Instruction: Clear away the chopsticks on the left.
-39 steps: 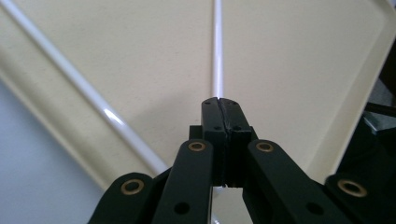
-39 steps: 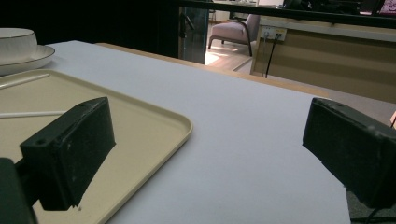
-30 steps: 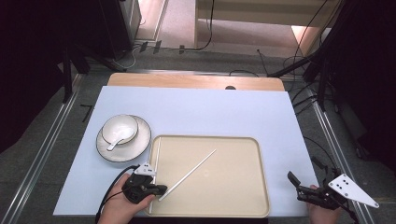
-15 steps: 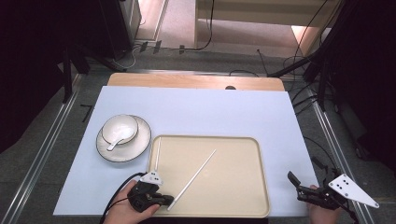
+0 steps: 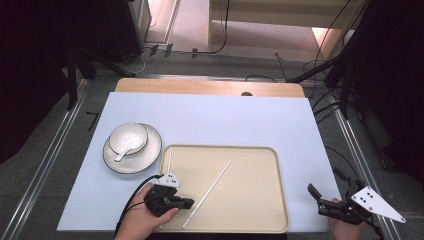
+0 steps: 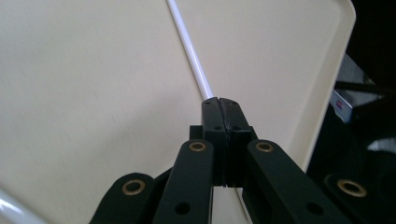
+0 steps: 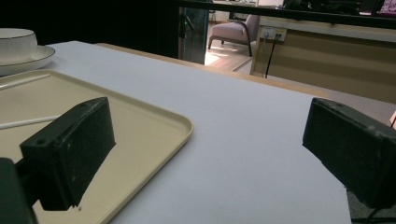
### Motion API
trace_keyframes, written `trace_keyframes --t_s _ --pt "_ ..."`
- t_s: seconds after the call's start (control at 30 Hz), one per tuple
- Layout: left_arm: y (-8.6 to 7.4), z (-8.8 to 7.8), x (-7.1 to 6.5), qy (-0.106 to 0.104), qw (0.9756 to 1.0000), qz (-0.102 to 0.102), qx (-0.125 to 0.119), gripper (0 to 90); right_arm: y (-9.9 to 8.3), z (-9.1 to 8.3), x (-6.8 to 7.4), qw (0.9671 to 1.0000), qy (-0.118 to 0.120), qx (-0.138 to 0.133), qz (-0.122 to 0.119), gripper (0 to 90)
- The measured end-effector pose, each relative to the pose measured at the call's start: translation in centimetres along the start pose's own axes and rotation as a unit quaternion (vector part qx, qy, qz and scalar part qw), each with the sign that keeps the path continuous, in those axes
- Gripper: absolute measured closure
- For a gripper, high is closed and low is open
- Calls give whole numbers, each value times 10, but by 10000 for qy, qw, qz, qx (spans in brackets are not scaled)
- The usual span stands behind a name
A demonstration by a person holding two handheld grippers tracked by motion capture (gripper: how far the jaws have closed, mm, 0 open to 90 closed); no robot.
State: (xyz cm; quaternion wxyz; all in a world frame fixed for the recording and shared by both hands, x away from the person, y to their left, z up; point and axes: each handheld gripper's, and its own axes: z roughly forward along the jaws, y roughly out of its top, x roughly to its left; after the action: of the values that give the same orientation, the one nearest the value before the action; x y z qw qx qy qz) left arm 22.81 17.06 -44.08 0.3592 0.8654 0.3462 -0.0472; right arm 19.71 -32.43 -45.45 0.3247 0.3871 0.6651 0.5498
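Lying on the tray (image 5: 250, 200), the chopstick (image 6: 189, 51) extends beyond the closed, empty left tongs (image 6: 218, 103).

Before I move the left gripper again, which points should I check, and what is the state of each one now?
1. Left gripper jaws fully closed: ok.
2. Long chopstick really pinched: cannot tell. It meets the closed tips in the left gripper view, but it may only pass under them.
3. Second chopstick out of the way: ok, it lies along the left edge of the tray.
4. Right gripper open and off the tray: ok, it is beside the tray's right side.
5. Bowl with spoon on its plate, apart from the tray: ok.
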Motion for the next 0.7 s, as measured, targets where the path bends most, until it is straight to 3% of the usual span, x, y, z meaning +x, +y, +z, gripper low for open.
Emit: trace_keyframes --t_s 0.13,0.3,0.43,0.53,0.7 --pt "15 14 1 114 9999 35 -48 900 0 0 0 10000 -9 -7 6 24" --pt "27 33 -2 73 9999 82 -129 900 -1 0 0 10000 4 10 5 24" --pt "38 46 -6 146 9997 207 -62 900 -1 2 -1 10000 5 6 -8 24" --pt "47 54 -8 239 9996 174 2 900 -1 2 -1 10000 15 -3 -18 24" --pt "59 69 -5 356 9993 -64 20 900 -1 2 -1 10000 31 18 24 25"
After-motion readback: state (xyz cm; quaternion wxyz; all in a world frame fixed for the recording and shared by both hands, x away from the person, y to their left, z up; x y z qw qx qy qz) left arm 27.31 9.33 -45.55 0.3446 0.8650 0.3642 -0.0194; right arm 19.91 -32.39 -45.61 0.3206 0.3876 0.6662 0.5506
